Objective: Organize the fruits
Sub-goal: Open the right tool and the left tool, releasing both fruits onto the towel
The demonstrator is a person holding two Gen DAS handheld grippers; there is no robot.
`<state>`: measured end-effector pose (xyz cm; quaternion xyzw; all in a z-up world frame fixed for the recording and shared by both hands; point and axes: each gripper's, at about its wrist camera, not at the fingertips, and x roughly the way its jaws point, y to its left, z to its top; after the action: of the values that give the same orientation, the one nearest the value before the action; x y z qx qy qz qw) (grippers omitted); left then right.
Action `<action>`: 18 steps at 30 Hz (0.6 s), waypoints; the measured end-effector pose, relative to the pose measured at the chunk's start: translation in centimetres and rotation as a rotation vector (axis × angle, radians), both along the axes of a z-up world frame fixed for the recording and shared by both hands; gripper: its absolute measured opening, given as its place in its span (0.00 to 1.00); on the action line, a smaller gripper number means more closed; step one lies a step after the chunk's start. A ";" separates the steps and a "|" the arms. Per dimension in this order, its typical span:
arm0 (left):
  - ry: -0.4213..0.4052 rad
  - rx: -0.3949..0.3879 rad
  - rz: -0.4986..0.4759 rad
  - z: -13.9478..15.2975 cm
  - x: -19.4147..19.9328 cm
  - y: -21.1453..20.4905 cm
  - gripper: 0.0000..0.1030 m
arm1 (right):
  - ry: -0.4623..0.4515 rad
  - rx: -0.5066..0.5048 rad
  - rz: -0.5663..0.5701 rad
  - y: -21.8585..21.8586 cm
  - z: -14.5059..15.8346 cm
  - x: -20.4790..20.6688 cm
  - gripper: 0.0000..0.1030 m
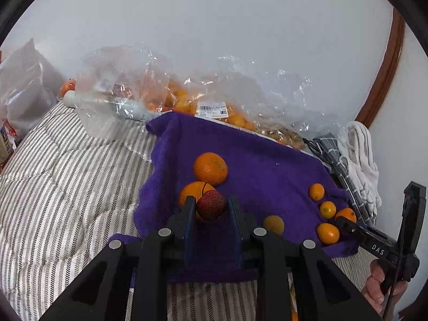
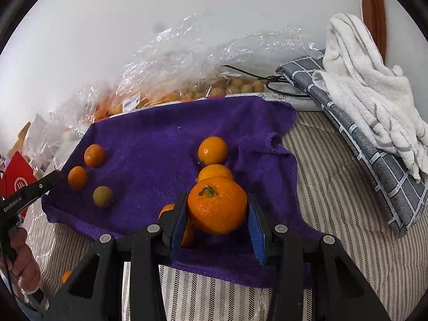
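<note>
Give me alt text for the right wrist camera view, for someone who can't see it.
The right gripper grips a large orange with a green stem above a purple towel spread on a striped bed cover. More oranges, large and small, lie on the towel, with clear plastic fruit bags behind it.

"DAS" in white on the right gripper (image 1: 347, 220), beside the purple towel (image 1: 267, 165); "GenRobot.AI" on the left gripper (image 2: 50, 179); barcode label (image 1: 213, 110) unreadable.

fruit (image 1: 210, 168) on cloth (image 1: 267, 165) | bags (image 1: 235, 99) behind cloth | cloth on bedding (image 1: 67, 174)
</note>
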<state>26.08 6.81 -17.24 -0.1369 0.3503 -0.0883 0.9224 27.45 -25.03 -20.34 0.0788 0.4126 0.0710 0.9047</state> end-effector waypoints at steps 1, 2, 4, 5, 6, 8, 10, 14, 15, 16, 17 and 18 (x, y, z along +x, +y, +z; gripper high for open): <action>0.007 0.002 -0.003 -0.1 0.0 -0.1 0.23 | 0.003 -0.003 0.000 0.1 -0.1 0.0 0.41; 0.015 0.003 -0.008 -0.1 0.0 -0.2 0.23 | 0.005 -0.005 -0.001 0.1 -0.1 0.0 0.41; 0.023 0.006 -0.015 -0.2 0.0 -0.4 0.23 | 0.003 -0.012 -0.004 0.1 -0.1 0.0 0.41; 0.025 0.010 -0.019 -0.2 0.0 -0.5 0.23 | 0.003 -0.013 -0.003 0.1 -0.1 0.0 0.41; 0.026 0.019 -0.022 -0.2 -0.1 -0.7 0.23 | 0.005 -0.011 -0.006 0.0 -0.1 0.0 0.41; 0.035 0.035 -0.026 -0.3 -0.2 -1.1 0.23 | 0.006 -0.009 -0.011 -0.1 0.0 -0.2 0.41; 0.048 0.039 -0.031 -0.5 -0.1 -1.4 0.23 | 0.003 -0.016 -0.013 -0.1 0.0 -0.2 0.41; 0.076 0.083 -0.031 -1.0 0.0 -2.2 0.23 | -0.005 -0.030 -0.013 0.1 0.0 -0.4 0.42; 0.077 0.086 -0.030 -1.0 0.1 -2.2 0.23 | -0.005 -0.029 -0.012 0.1 0.0 -0.3 0.42; 0.074 0.093 -0.028 -1.0 0.0 -2.3 0.23 | -0.005 -0.025 -0.011 0.1 0.0 -0.4 0.42; 0.075 0.096 -0.026 -1.0 0.0 -2.3 0.23 | -0.005 -0.020 -0.009 0.0 0.0 -0.4 0.42; 0.077 0.099 -0.024 -1.0 0.0 -2.3 0.23 | -0.006 -0.015 -0.008 0.0 0.1 -0.5 0.42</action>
<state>26.11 4.46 -18.23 -0.0901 0.3912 -0.0766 0.9127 26.98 -25.02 -20.29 0.0736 0.4103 0.0647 0.9067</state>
